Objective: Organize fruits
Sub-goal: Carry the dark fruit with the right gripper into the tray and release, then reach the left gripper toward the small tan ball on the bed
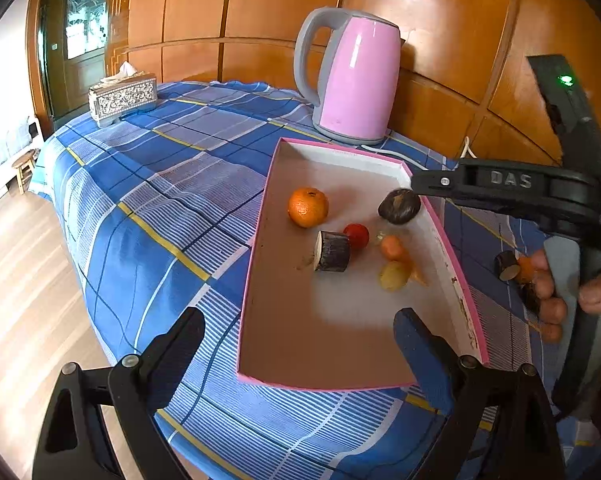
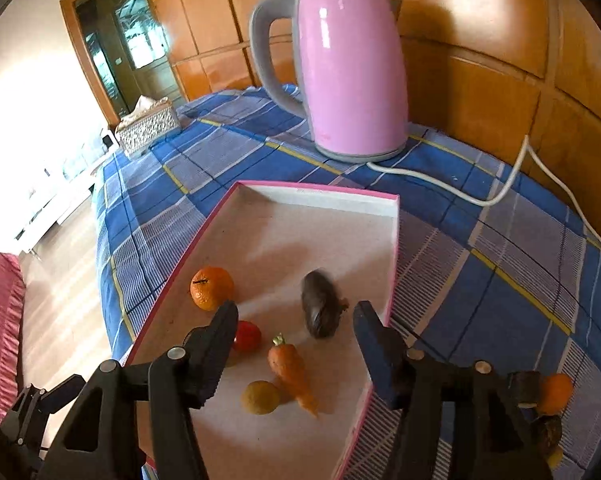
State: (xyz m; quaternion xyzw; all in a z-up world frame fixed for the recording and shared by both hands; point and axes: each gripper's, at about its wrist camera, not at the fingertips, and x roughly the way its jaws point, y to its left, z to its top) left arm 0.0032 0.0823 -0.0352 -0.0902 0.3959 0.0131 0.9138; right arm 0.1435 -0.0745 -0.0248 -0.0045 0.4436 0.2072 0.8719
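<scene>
A pink-edged tray (image 1: pixel 260 216) (image 2: pixel 392 248) lies on the blue checked cloth. In it are an orange (image 1: pixel 308 207) (image 2: pixel 211 287), a small red fruit (image 1: pixel 356 235) (image 2: pixel 247 336), a dark cut log-like piece (image 1: pixel 332 251), a carrot (image 1: pixel 394 249) (image 2: pixel 291 369), a yellow fruit (image 1: pixel 393 276) (image 2: pixel 260 397) and a dark oval fruit (image 1: pixel 399 206) (image 2: pixel 320 305), blurred, free under the right gripper's tips. My left gripper (image 1: pixel 300 344) is open and empty over the tray's near end. My right gripper (image 2: pixel 296 338) is open above the tray; it also shows in the left wrist view (image 1: pixel 416 184).
A pink kettle (image 1: pixel 350 76) (image 2: pixel 340 68) with a white cord (image 2: pixel 480 200) stands behind the tray. A tissue box (image 1: pixel 122 98) (image 2: pixel 148 126) sits at the far left corner. More fruit pieces (image 1: pixel 516 268) (image 2: pixel 548 396) lie on the cloth right of the tray.
</scene>
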